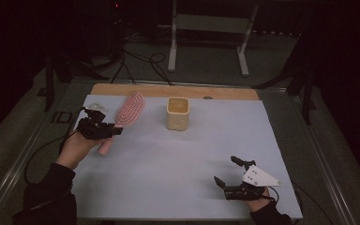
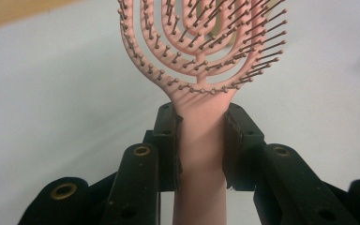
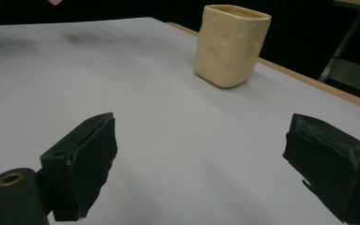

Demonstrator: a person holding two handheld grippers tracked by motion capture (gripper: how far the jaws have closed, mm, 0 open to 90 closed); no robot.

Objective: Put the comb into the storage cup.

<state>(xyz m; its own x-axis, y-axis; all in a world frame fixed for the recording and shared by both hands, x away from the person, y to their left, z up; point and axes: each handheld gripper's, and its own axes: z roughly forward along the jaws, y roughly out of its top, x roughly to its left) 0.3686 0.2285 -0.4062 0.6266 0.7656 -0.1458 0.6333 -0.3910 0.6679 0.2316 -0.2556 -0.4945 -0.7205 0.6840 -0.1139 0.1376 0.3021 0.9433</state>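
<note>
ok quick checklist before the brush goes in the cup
1. Left gripper shut on brush handle, just below the head: ok.
2. Brush lifted off the table: ok.
3. Cup upright, mouth open: ok.
4. Cup inside free of other things: cannot tell.
5. Path from brush to cup free: ok.
6. Right gripper open, near the front edge, away from the cup: ok.

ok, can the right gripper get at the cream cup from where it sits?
Probably yes: the right gripper has open jaws, nothing between them, and bare table up to the cream cup.
</note>
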